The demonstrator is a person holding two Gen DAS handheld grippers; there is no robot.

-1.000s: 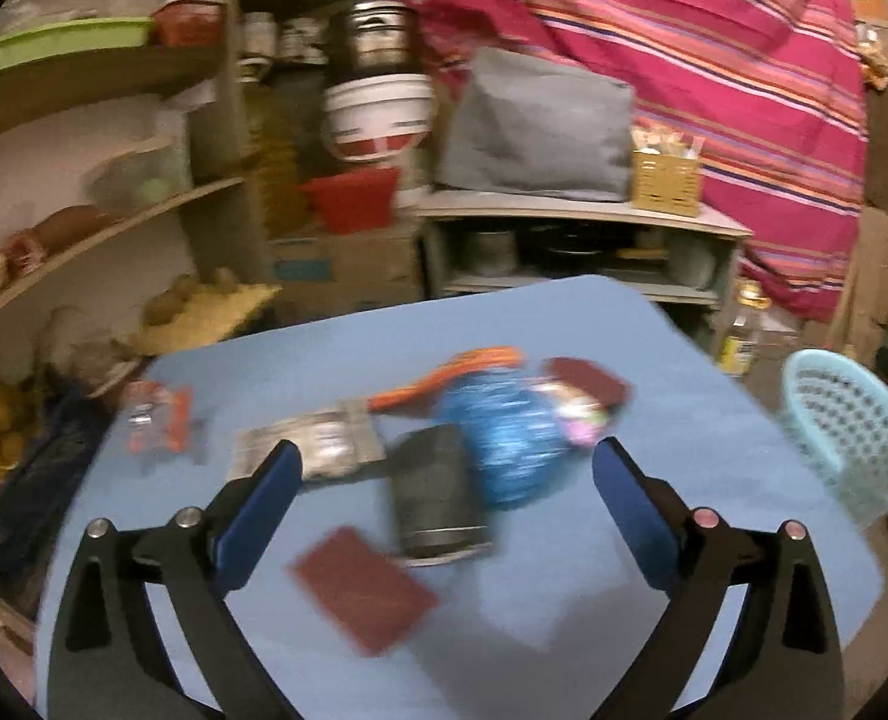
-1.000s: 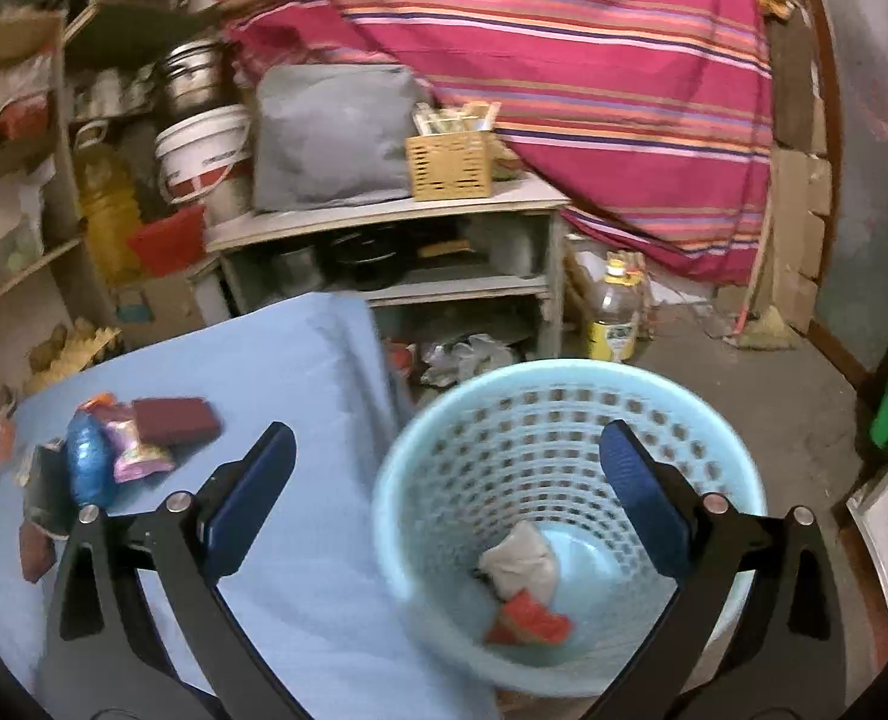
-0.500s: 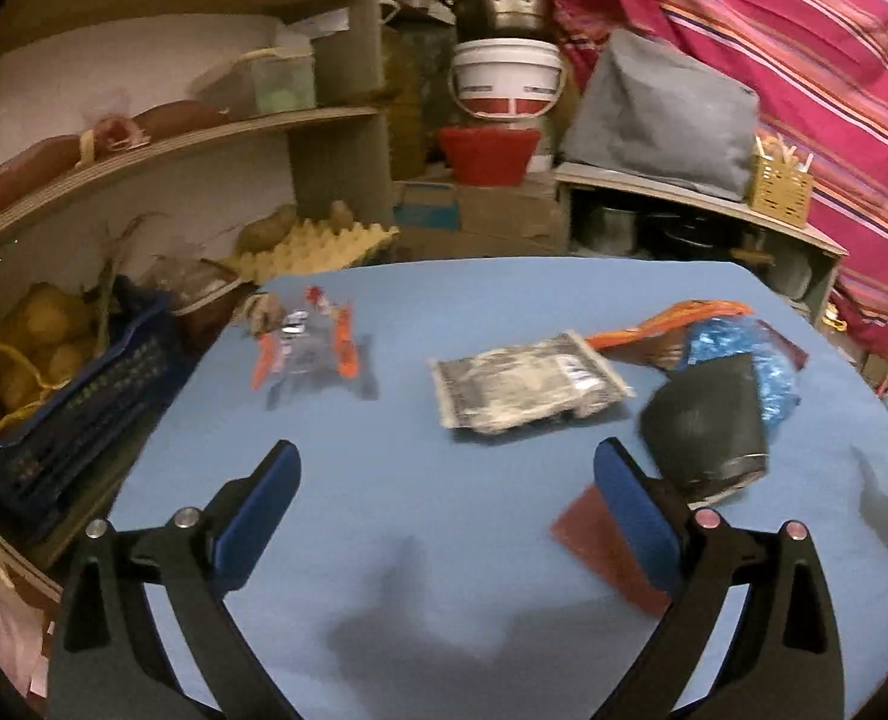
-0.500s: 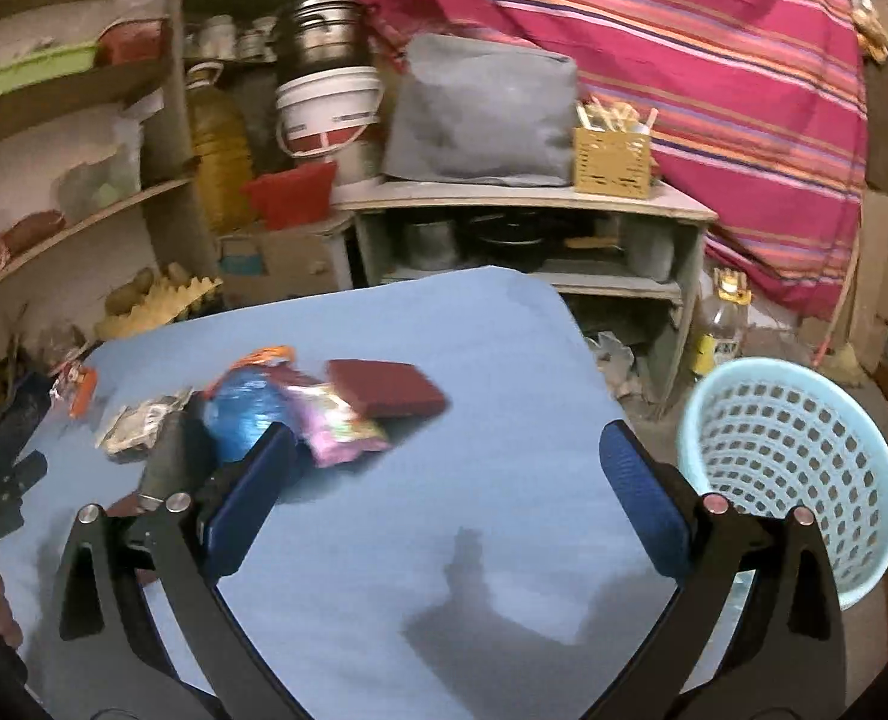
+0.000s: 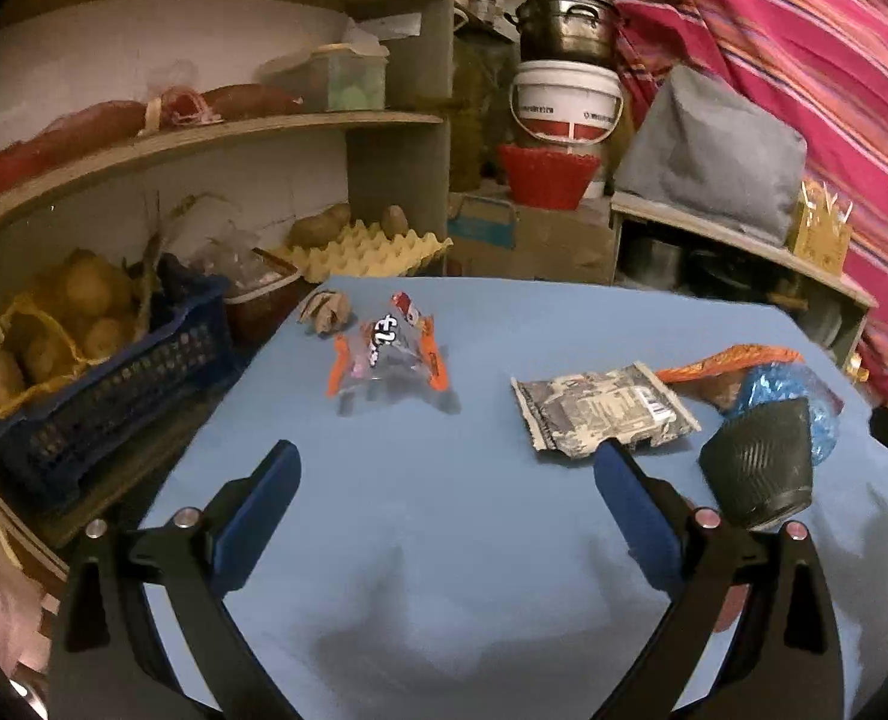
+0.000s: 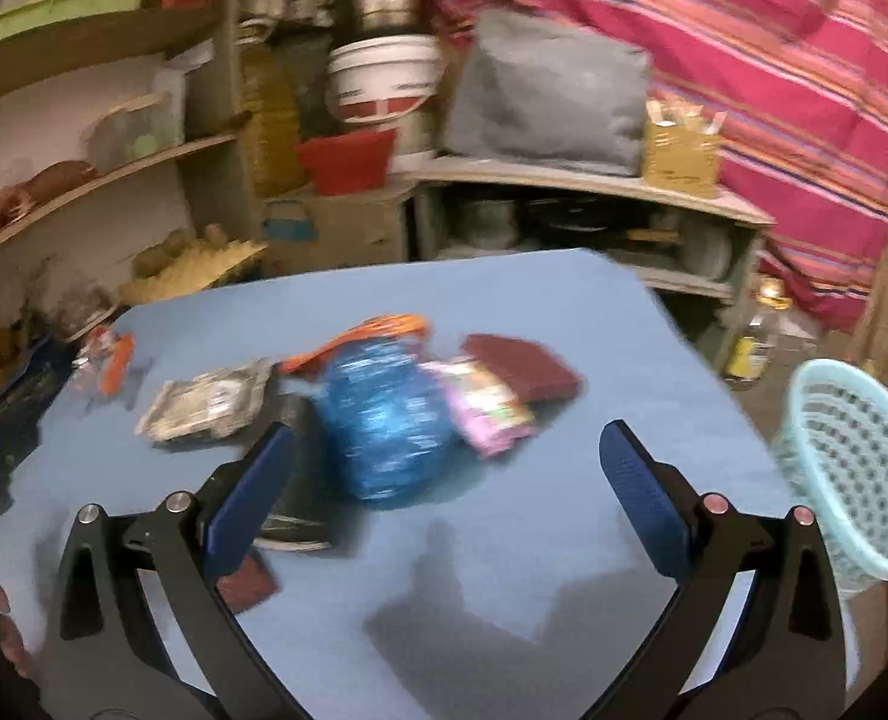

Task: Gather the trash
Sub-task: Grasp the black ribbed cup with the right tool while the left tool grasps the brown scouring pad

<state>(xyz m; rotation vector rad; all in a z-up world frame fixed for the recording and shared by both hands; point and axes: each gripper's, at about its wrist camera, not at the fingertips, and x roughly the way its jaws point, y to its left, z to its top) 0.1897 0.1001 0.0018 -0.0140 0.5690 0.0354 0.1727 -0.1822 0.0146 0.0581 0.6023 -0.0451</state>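
Both hand-held grippers are hanging spread wide and empty over the blue worktop [image 5: 444, 540]: the left hand-held gripper [image 5: 444, 483] is facing an orange-edged wrapper [image 5: 387, 354] lying well ahead, with a silver packet [image 5: 603, 408] off its right finger. The right hand-held gripper [image 6: 444, 462] is sitting just short of a blue bag [image 6: 384, 420] and pink wrapper [image 6: 489, 405], with the pale basket [image 6: 858, 468] standing off to its right past the worktop edge.

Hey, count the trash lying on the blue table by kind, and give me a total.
Wrappers: 4
Maroon pads: 2
Blue bag: 1
Black cup: 1
Paper scrap: 1
Total: 9
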